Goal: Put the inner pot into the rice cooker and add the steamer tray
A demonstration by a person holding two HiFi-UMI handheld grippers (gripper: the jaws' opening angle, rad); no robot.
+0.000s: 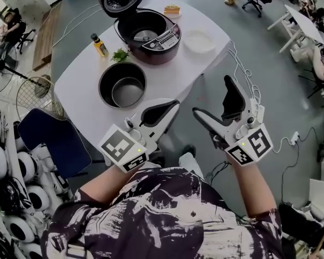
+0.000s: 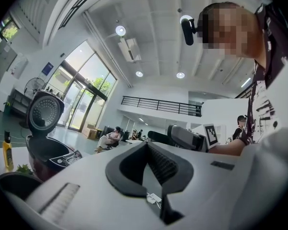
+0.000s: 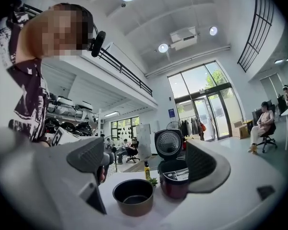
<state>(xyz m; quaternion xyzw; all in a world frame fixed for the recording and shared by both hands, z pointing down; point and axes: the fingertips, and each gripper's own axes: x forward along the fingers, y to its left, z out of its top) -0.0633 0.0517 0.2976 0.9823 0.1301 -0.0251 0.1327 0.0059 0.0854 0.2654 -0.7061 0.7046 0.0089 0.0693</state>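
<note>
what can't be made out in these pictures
Cooker panel print: too small, head view.
Bottle label: too small, head view.
Pot: left gripper view shows only its rim, the left gripper covers the rest.
White dish: washed out, head view; holes or none, cannot tell.

Dark inner pot [image 1: 122,85] upright, empty, just beside red rice cooker [image 1: 161,39], lid open.

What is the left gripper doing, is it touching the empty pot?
Apart. The head view shows a strip of bare white table between the left gripper and the pot, so they do not meet.
</note>
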